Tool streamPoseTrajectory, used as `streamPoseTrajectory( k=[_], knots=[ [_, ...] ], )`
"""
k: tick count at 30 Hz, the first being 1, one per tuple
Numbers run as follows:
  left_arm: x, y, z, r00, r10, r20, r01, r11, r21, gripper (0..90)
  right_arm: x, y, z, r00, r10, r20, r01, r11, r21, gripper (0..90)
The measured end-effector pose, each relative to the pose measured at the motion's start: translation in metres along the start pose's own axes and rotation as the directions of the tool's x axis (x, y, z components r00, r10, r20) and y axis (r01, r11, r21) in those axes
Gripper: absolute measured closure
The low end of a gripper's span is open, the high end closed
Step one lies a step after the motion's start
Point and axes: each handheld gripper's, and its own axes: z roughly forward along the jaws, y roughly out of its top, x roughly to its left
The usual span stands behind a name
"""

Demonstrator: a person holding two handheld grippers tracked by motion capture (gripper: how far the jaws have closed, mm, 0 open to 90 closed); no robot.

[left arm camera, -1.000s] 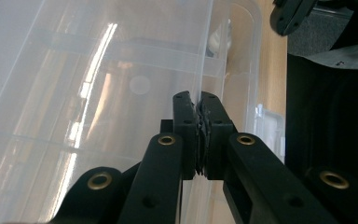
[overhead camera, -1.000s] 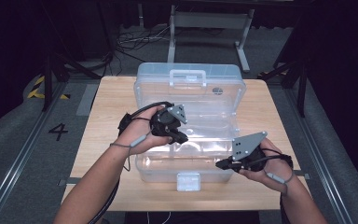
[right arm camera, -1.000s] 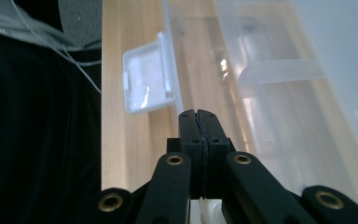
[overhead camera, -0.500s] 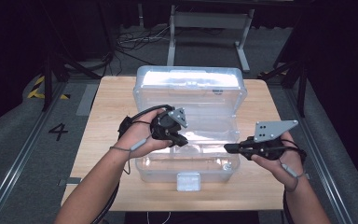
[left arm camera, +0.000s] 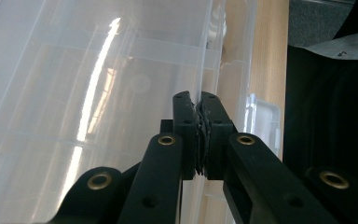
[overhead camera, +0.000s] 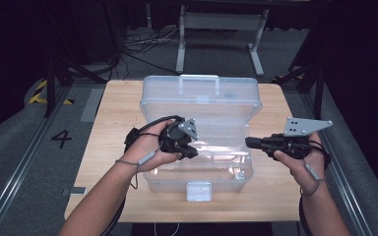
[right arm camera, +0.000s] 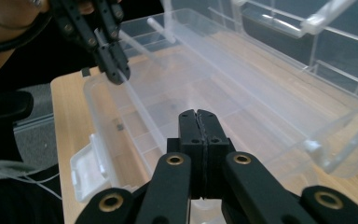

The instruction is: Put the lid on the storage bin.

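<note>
A clear plastic storage box (overhead camera: 167, 179) stands on the wooden table (overhead camera: 113, 123) with its lid (overhead camera: 202, 103) raised at the back. My left gripper (overhead camera: 193, 153) reaches into the box's front left part. Its jaws are shut on the thin clear edge of an inner tray (left arm camera: 204, 70). The right gripper view shows the left gripper (right arm camera: 114, 70) pinching this tray edge (right arm camera: 140, 107). My right gripper (overhead camera: 248, 142) hovers just outside the box's right end, pointing left. In its own view the right gripper (right arm camera: 198, 114) has its jaws pressed together with nothing between them.
A pale latch (overhead camera: 199, 191) hangs on the box's front wall, near the table's front edge. Bare table lies left and right of the box. Beyond the table stand a metal frame (overhead camera: 216, 29) and floor cables (overhead camera: 138, 46).
My right gripper has moved from the box's front right corner out to the right and slightly up. The left gripper has kept its grip in the same place.
</note>
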Motion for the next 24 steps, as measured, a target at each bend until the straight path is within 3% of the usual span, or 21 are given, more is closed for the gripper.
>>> streamPoseTrajectory(
  k=[7, 10, 12, 16, 17, 24],
  knots=[
    [-0.008, -0.003, 0.004, 0.9999, 0.008, -0.012, -0.008, 0.9998, 0.017, 86.8, -0.01, -0.005, -0.007, 0.9967, 0.07, 0.04, -0.068, 0.996, -0.065, 90.0],
    [-0.012, -0.004, 0.004, 0.9996, 0.0, -0.027, 0.0, 0.9999, 0.016, 85.9, -0.011, -0.006, -0.007, 0.9955, 0.082, 0.047, -0.079, 0.995, -0.066, 90.0],
    [-0.016, -0.006, 0.0, 0.9994, -0.008, -0.033, 0.008, 1.0, 0.0, 85.3, -0.013, -0.007, -0.007, 0.9936, 0.1, 0.053, -0.096, 0.993, -0.069, 90.0],
    [-0.023, -0.016, -0.02, 0.9987, -0.036, -0.037, 0.033, 0.9961, -0.082, 85.4, -0.018, -0.012, -0.005, 0.9897, 0.136, 0.046, -0.134, 0.99, -0.046, 90.0],
    [-0.024, -0.018, -0.024, 0.9985, -0.041, -0.037, 0.037, 0.9949, -0.094, 86.2, -0.018, -0.013, -0.004, 0.9893, 0.141, 0.037, -0.138, 0.988, -0.064, 90.0],
    [-0.024, -0.028, -0.034, 0.9972, -0.062, -0.042, 0.058, 0.9938, -0.095, 86.8, -0.016, -0.011, -0.006, 0.9895, 0.134, 0.053, -0.132, 0.99, -0.049, 90.0]
  ],
)
